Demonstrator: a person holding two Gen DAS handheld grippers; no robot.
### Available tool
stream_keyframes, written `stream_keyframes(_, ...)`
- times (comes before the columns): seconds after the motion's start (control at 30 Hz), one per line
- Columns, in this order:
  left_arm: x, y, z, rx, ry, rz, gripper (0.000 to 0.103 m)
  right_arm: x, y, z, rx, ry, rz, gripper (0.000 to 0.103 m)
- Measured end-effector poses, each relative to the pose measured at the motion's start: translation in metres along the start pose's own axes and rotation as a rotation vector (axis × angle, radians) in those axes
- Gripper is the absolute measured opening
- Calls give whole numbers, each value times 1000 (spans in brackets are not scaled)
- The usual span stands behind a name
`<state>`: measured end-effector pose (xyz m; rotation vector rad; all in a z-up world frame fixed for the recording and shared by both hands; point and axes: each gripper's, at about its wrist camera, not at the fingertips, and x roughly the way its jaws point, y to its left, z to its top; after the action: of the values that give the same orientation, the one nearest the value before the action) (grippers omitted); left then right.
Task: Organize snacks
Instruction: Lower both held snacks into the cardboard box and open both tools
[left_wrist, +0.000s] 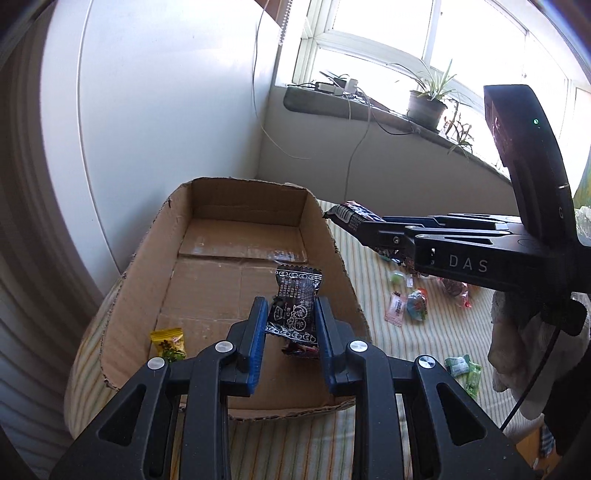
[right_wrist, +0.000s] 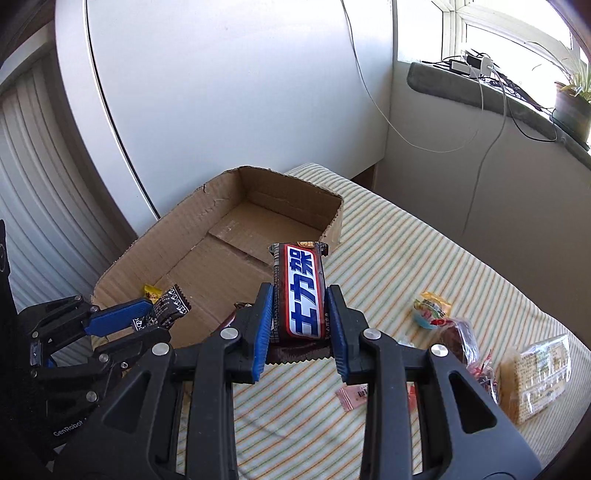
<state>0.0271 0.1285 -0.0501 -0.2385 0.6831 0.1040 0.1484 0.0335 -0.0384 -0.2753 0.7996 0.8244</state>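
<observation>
An open cardboard box (left_wrist: 140, 273) (right_wrist: 207, 221) lies on a striped cloth. My left gripper (left_wrist: 290, 306) is shut on a black printed snack packet (left_wrist: 297, 299) and hangs over the box's near end. In the right wrist view that gripper (right_wrist: 147, 317) and its packet (right_wrist: 170, 304) show at the left. A yellow candy (left_wrist: 169, 343) (right_wrist: 151, 291) and a dark red wrapper (left_wrist: 301, 349) lie in the box. My right gripper (right_wrist: 300, 299) is shut on a brown chocolate bar (right_wrist: 301, 291) with a blue and white label, just right of the box's rim. The bar's end (left_wrist: 349, 214) shows in the left wrist view.
Loose wrapped sweets (left_wrist: 410, 304) and green packets (left_wrist: 463, 369) lie on the striped cloth (right_wrist: 388, 251) right of the box. A clear cracker pack (right_wrist: 539, 373) and a red packet (right_wrist: 461, 339) lie far right. A white wall stands behind, with a window sill holding a potted plant (left_wrist: 428, 107) and cables.
</observation>
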Motion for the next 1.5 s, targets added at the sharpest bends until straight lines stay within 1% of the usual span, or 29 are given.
stream_keyframes(0.23,2,13,-1,-25,6,12,24,19,20,10,-36,25,29,30)
stream_keyframes(0.47,4,16,-2,-33,11,24,25,30,26,11,-40,44,49,30)
stream_keyframes(0.63,3,15,0,-31,10,29,27,26,28,11,-52,29,41,30)
stream_keyframes(0.83,1,12,0,-34,5,27,27,17,24,11,-41,16,45,32)
stream_keyframes(1.07,-6,-1,-1,-19,-5,10,27,-3,16,2,-31,-1,37,33)
stream_keyframes(1.13,-8,-6,-2,-13,-7,5,27,-12,11,-2,-28,-11,29,37)
stream_keyframes(1.17,-9,-9,-3,-12,-7,0,27,-17,8,-5,-25,-17,23,43)
stream_keyframes(1.2,-11,-12,-4,-11,-9,-5,27,-22,5,-7,-22,-23,18,46)
stream_keyframes(1.3,-13,-22,-6,-4,-9,-21,27,-38,-8,-18,-3,-34,5,47)
stream_keyframes(1.33,-14,-26,-7,1,-7,-28,28,-44,-14,-23,5,-37,-1,48)
stream_keyframes(1.37,-14,-30,-8,7,-6,-35,34,-50,-19,-28,14,-42,-10,52)
stream_keyframes(1.4,-13,-35,-9,12,-4,-41,37,-56,-25,-34,24,-46,-17,58)
stream_keyframes(1.43,-13,-39,-10,16,-2,-50,39,-61,-30,-40,33,-47,-23,58)
stream_keyframes(1.5,-11,-49,-11,30,4,-71,39,-72,-42,-51,51,-43,-38,58)
